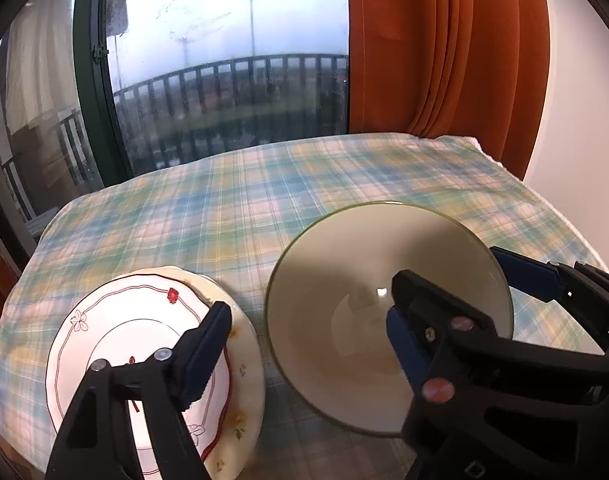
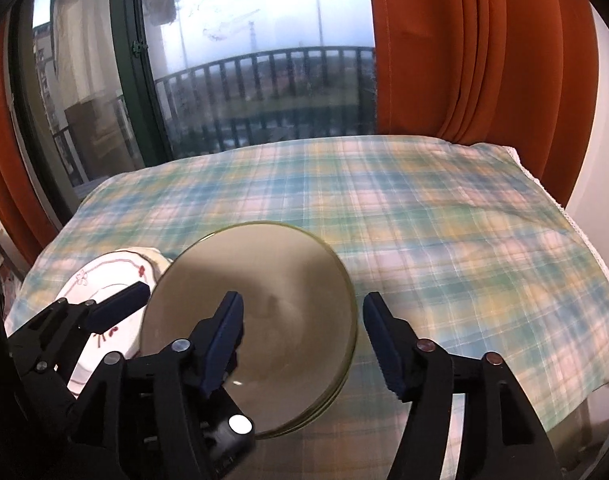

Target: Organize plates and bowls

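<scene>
A wide cream bowl point(image 1: 336, 300) with a thin green rim sits on the plaid-covered table; in the right wrist view the bowl point(image 2: 272, 280) shows a second rim under it at its near edge. To its left, a white plate with red trim point(image 1: 116, 332) lies on a cream flowered plate point(image 1: 244, 364). My left gripper point(image 1: 310, 296) is open and straddles the bowl's left wall, one finger over the plates and one inside the bowl. My right gripper point(image 2: 302, 300) is open around the bowl's right rim, with a gap at the outer pad.
The plaid cloth point(image 2: 444, 240) covers the table up to a window with a dark green frame point(image 1: 92, 92). An orange curtain point(image 1: 444, 48) hangs at the back right. The cloth drops off at the right edge point(image 2: 608, 304).
</scene>
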